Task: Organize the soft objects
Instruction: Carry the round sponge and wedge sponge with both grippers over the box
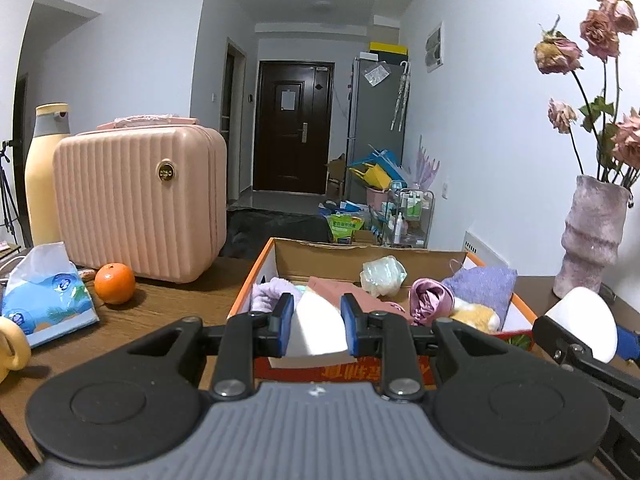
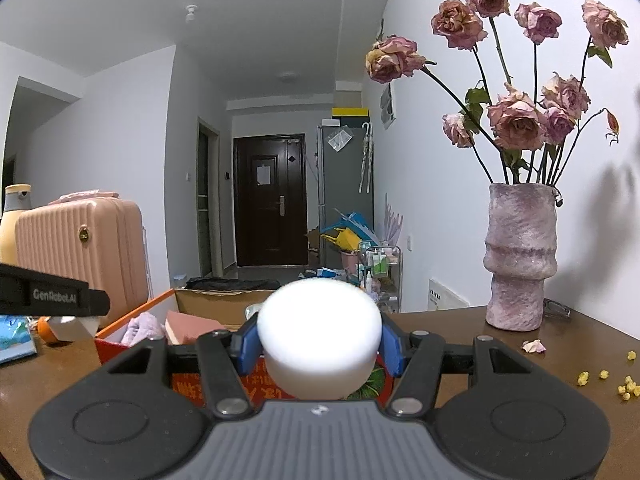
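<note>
On our left, the left gripper (image 1: pixel 316 330) clamps a white wedge sponge (image 1: pixel 316 332) just short of the box (image 1: pixel 256 276); on our right, the right gripper (image 2: pixel 318 346) grips a round sponge (image 2: pixel 318 332), box ahead-left, farther.

A dark wooden tabletop (image 1: pixel 168 300) carries an open cardboard box (image 1: pixel 360 256) near its middle. To the box's left stand a pink ribbed case (image 1: pixel 136 204), an orange (image 1: pixel 115 283) and a blue tissue pack (image 1: pixel 44 300) — behind them a tall yellow bottle (image 1: pixel 44 172). On the right stands a mauve vase (image 2: pixel 520 256), with a fallen petal (image 2: pixel 534 346) and small yellow bits (image 2: pixel 624 384) — perhaps popcorn.
</note>
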{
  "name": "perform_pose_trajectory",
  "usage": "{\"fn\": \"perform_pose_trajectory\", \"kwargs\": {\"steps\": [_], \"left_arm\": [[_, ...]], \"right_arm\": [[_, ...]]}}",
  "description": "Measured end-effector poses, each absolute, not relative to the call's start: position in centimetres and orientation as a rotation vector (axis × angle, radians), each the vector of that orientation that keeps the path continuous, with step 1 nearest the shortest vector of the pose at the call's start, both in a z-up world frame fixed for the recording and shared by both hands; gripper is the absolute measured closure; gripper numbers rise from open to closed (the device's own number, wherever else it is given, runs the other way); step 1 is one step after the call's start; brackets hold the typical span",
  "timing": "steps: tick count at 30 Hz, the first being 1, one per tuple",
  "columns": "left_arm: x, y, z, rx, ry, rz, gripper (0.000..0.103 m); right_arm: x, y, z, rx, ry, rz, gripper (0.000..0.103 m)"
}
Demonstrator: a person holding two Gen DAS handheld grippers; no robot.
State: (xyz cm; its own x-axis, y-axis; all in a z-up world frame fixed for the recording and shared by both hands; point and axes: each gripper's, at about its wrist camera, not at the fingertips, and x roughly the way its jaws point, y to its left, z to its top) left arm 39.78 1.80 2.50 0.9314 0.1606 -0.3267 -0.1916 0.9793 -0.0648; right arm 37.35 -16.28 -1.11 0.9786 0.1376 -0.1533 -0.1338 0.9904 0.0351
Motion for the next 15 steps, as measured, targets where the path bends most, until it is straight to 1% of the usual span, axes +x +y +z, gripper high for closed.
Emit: {"fn": "perform_pose_trajectory", "kwargs": {"steps": [15], "left_arm": [[44.3, 3.0, 2.7, -0.116, 0.315, 0.179, 0.077]], "right_arm": [[42.4, -14.2, -1.4, 0.015, 0.154, 0.156, 0.045]]}}
